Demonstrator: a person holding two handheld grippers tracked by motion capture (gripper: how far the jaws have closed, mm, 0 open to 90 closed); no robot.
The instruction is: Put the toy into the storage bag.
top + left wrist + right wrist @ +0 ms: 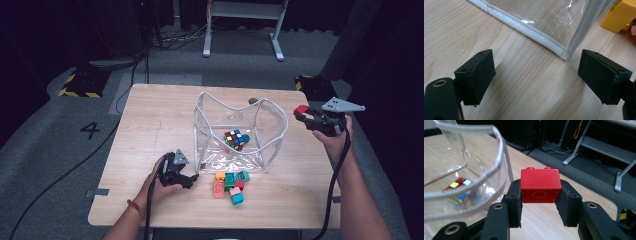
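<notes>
Right hand-held gripper [541, 202] has a red brick [540, 185] pinched between its pads, studs facing away from the camera, held up off the worktop [150, 120] just outside the clear bag's [272, 116] rim. A cube puzzle [461, 191] sits inside the bag, below and left of that gripper. Left hand-held gripper [536, 77] is wide open with nothing in it, low over the wood, the bag's bottom corner right ahead of its jaws. A yellow brick [620, 15] lies just past that corner, to its right.
</notes>
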